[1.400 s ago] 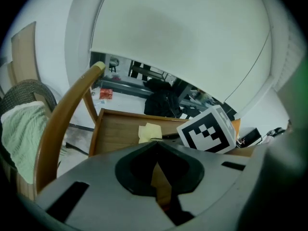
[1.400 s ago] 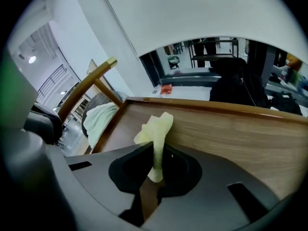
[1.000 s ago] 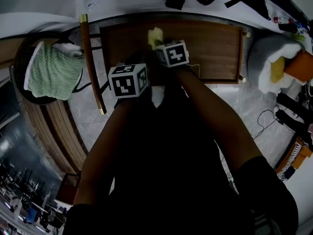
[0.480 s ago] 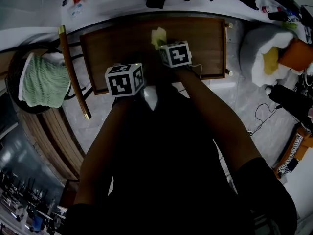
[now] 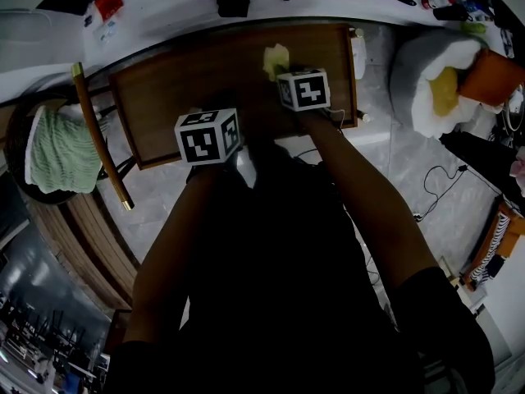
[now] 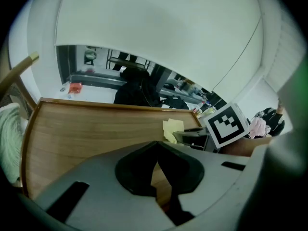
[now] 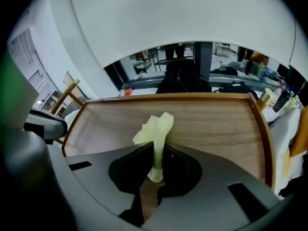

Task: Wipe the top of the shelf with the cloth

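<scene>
The yellow cloth (image 7: pixel 155 129) is pinched between the jaws of the right gripper (image 7: pixel 156 165), with its free end bunched over the right half of the wooden shelf top (image 7: pixel 216 124). The left gripper (image 6: pixel 156 170) is pressed together on nothing, near the front edge. For a good wipe, the cloth should be pushed flat on the wood and dragged in long overlapping passes, so the left half is covered too.

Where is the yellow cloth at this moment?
In the right gripper view, the yellow cloth is pinched between the jaws of the right gripper, over the wooden shelf top.
</scene>
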A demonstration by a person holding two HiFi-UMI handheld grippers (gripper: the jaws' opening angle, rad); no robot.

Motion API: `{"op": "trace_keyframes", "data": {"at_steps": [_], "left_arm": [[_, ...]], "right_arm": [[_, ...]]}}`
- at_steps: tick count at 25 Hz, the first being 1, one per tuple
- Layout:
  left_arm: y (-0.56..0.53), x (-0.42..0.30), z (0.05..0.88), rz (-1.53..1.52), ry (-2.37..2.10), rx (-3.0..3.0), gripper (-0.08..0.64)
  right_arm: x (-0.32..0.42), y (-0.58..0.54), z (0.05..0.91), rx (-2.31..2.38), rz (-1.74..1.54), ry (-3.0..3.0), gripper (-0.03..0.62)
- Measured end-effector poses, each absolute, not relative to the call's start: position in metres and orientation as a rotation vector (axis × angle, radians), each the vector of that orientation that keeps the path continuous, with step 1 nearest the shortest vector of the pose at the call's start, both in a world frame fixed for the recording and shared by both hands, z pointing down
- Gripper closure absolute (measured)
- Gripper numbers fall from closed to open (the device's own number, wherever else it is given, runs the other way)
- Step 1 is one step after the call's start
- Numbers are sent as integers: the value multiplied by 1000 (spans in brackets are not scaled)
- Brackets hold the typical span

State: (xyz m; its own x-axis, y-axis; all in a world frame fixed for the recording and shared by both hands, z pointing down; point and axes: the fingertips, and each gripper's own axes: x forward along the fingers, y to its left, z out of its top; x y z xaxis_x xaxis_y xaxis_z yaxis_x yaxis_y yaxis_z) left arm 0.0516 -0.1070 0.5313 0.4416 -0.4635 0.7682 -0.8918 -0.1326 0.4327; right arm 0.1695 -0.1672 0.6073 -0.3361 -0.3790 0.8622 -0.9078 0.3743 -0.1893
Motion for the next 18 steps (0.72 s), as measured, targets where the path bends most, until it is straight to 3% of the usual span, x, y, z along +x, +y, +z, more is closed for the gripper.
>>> {"op": "trace_keyframes", "data": {"at_steps": [18], "left_arm": [[-119,105,527,586,-1145,1797,549]], "right_arm": [[305,-197,598,1369,942,-1736,551]]}}
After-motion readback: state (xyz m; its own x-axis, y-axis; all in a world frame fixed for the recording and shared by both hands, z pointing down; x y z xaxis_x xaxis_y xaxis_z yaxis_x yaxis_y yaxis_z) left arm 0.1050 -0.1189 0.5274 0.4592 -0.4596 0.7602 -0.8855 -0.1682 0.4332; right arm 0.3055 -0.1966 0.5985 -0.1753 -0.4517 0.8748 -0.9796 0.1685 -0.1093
